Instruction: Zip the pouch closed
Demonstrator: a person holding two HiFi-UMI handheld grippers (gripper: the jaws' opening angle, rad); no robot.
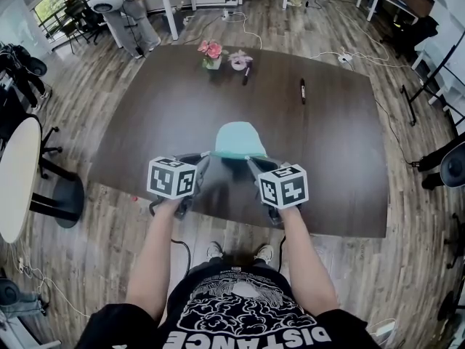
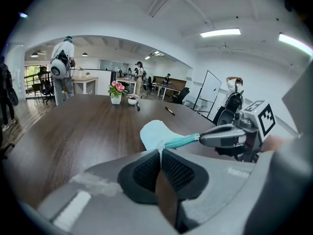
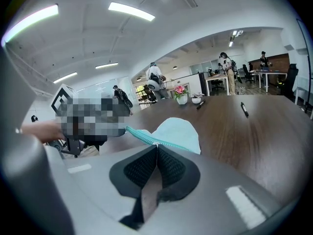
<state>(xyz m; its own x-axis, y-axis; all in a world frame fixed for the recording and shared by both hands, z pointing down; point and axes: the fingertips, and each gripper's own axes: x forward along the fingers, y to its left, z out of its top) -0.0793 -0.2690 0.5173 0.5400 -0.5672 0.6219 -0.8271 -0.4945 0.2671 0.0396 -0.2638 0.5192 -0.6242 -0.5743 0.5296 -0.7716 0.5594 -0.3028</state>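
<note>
A dark wood surface fills the middle of the room. Near its front edge a pale teal pouch is held between the two tools, its body reaching away over the wood. The left tool is clamped on one end of the pouch's top edge and the right tool on the other. The darker teal zipper runs taut between them. Far back stand a pot of pink flowers and a black pen.
</note>
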